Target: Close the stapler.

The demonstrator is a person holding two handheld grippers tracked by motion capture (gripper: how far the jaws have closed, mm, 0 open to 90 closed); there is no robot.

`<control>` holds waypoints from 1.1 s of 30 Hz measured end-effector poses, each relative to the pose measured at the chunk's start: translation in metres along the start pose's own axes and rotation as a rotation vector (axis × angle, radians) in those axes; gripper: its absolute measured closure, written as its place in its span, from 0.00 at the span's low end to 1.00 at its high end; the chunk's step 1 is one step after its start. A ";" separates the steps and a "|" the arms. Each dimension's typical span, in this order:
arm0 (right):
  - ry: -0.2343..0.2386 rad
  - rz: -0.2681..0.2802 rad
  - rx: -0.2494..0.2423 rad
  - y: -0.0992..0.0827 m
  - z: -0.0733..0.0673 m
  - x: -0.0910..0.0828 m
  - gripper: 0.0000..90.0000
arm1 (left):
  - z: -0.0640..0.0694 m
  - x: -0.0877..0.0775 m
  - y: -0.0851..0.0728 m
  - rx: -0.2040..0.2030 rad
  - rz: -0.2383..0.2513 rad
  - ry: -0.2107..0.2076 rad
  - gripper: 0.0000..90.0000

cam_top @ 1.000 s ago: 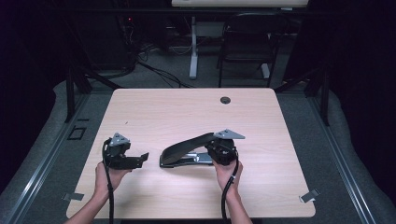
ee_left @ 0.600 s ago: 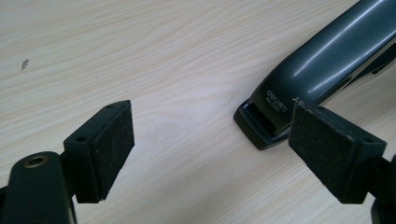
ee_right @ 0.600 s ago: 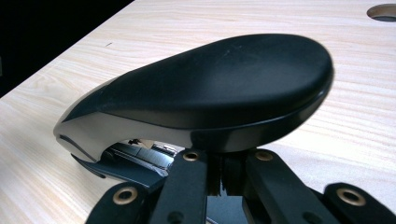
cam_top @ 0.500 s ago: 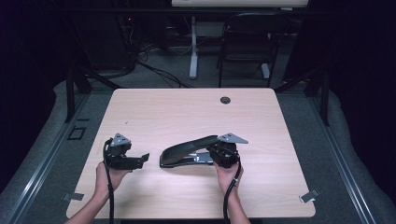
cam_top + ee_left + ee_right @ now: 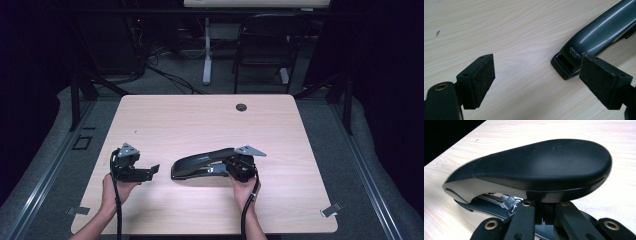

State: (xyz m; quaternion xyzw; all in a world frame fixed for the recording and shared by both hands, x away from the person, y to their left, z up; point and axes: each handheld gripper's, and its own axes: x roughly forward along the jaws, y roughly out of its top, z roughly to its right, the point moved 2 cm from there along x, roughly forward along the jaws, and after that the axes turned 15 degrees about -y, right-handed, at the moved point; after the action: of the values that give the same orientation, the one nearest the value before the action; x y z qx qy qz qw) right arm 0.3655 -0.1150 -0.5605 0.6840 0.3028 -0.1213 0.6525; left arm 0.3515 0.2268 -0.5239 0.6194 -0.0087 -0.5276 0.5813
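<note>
So since a second back the right gripper [image 5: 235, 169] has sunk a bit toward the table and the big black plastic-and-metal stapler [image 5: 202, 164] has come down with it, while the left one basically hasn't budged. Nearest the person, both hands sit just in from the front edge of the pale wooden table [image 5: 300, 150]. The right gripper's fingers are closed tight on the stapler's rear end, under the fat rounded handle; in the right gripper view you can see them pinching in right below it. The left gripper [image 5: 148, 172] has its fingers wide open with nothing between them, just bare wood. The stapler lies on the table between the two grippers, long axis running left to right, nose end pointing at the left gripper. In the left gripper view that nose sits just ahead of the fingers, off toward one pad, not yet between them, so I'd guess the left hand is the one to take that end. Farther back there's a small dark round grommet [image 5: 241, 107] near the far edge, well apart from everything.
</note>
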 end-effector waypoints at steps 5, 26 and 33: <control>0.001 -0.011 -0.001 -0.003 0.002 0.002 0.99 | 0.000 0.001 0.000 0.003 -0.004 -0.003 0.15; -0.009 -0.065 0.004 -0.010 0.000 0.007 0.97 | 0.000 0.001 -0.001 0.007 -0.005 -0.006 0.15; -0.022 -0.102 -0.046 -0.007 0.000 0.002 0.95 | 0.001 0.002 -0.001 0.009 -0.012 -0.009 0.15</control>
State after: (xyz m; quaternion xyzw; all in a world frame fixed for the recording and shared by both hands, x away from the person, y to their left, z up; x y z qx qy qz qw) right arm 0.3631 -0.1149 -0.5672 0.6512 0.3326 -0.1548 0.6643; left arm 0.3511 0.2249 -0.5254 0.6196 -0.0098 -0.5338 0.5754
